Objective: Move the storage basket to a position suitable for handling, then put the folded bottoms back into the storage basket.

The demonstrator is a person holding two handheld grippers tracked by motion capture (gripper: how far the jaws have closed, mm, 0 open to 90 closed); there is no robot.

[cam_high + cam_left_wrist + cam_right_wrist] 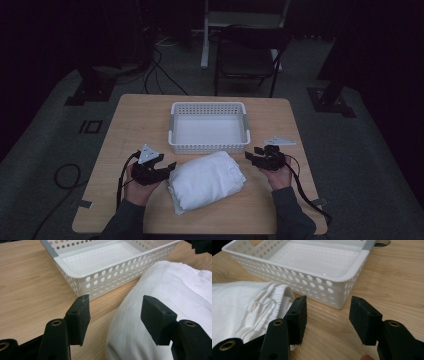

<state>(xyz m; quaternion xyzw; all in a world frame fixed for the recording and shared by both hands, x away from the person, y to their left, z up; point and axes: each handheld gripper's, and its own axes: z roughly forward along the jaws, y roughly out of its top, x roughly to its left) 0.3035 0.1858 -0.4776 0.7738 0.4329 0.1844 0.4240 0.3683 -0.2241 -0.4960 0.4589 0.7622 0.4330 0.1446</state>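
A folded white cloth [206, 180] lies on the table [125, 130] just in front of the basket [209, 146], its far edge almost at the basket's near wall. The basket is white, perforated and holds nothing; no writing or label can be read on it or on the cloth. The left gripper [170, 169] sits at the cloth's left edge, jaws spread wide, holding nothing. The right gripper [251, 154] is beside the cloth's right corner, near the basket's right front corner, jaws also spread and unloaded.
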